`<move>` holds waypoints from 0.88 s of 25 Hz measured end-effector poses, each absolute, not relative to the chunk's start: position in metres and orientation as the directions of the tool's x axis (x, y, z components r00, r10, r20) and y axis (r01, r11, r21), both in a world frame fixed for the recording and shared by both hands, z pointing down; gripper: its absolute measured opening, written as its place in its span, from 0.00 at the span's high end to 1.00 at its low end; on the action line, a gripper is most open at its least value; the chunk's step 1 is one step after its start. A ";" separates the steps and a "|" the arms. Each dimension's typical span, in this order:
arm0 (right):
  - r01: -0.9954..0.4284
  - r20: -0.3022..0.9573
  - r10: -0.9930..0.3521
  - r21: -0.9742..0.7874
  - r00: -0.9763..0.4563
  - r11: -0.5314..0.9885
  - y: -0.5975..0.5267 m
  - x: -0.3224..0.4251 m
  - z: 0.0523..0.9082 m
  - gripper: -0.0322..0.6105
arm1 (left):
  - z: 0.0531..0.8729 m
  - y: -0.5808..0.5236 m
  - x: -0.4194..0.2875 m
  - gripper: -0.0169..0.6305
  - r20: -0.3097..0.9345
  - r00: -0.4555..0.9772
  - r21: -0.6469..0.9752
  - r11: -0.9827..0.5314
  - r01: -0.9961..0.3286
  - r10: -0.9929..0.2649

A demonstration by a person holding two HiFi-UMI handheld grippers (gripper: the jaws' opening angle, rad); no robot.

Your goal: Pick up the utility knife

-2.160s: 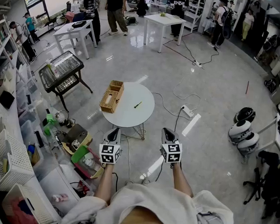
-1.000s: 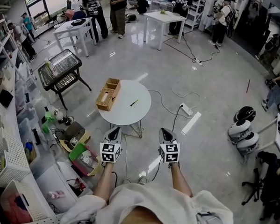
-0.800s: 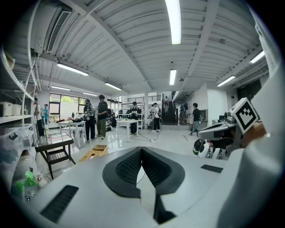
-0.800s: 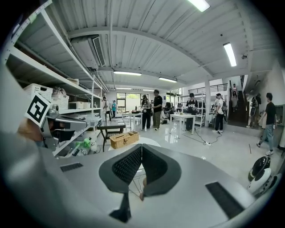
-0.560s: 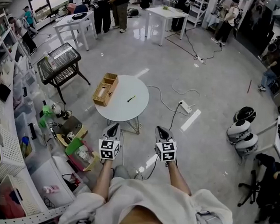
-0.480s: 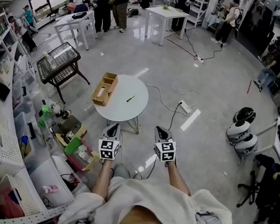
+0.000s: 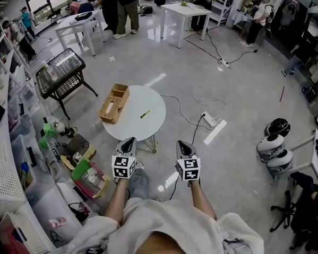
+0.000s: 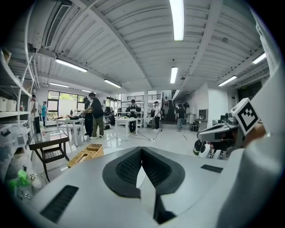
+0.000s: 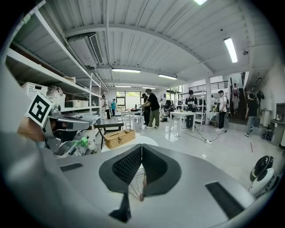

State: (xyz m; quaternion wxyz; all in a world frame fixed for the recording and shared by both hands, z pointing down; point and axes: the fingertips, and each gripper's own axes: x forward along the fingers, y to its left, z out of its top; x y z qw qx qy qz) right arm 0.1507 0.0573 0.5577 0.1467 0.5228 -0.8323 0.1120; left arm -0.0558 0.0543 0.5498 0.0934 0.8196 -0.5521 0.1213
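- One utility knife [image 7: 144,114], slim and dark with a yellowish part, is seen lying flat near the middle of the round white tabletop [image 7: 148,129], touched by neither claw.
- A wicker basket [image 7: 113,103] with two compartments is set at the tabletop's left rim, to the left of the knife and apart from it.
- The left claw [image 7: 128,142] is held in front of the person, its tip at the tabletop's near edge as seen in the head view. In the left gripper view its jaws are pressed together, with nothing gripped between them.
- The right claw [image 7: 183,145] is held beside it, well apart to the right, over the bare grey floor [image 7: 240,91]. In the right gripper view its jaws are likewise closed tip to tip and empty.
- A cube with square markers is carried behind each claw, and a bare forearm is seen behind each cube.
- The basket is also caught low and to the left of the jaws in both gripper views. The knife cannot be made out in either one.
- A white power strip [image 7: 212,120] is laid on the floor to the right of the tabletop, with a cable running from it.
- A black cart [image 7: 60,76] with wire trays is stood to the left of the tabletop, well apart from it.
- Boxes, bags and white shelf baskets are crowded along the left wall.
- Farther off, a white table [image 7: 185,11] and several standing people are seen.
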 end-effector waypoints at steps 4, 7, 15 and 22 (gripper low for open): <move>-0.913 0.364 -0.848 -0.015 -0.384 0.407 0.024 0.153 0.563 0.90 | 0.555 0.019 -0.054 0.94 0.304 0.381 0.029 -0.391 -0.920 -0.873; -0.918 0.360 -0.853 -0.022 -0.377 0.396 -0.004 0.147 0.558 0.90 | 0.558 -0.013 -0.055 0.94 0.304 0.401 0.035 -0.410 -0.911 -0.864; -0.934 0.363 -0.870 0.000 -0.333 0.358 -0.088 0.130 0.551 0.90 | 0.556 -0.103 -0.064 0.94 0.302 0.461 0.056 -0.467 -0.882 -0.834; -0.939 0.361 -0.877 0.005 -0.318 0.343 -0.159 0.100 0.537 0.90 | 0.548 -0.176 -0.087 0.94 0.294 0.493 0.062 -0.498 -0.865 -0.819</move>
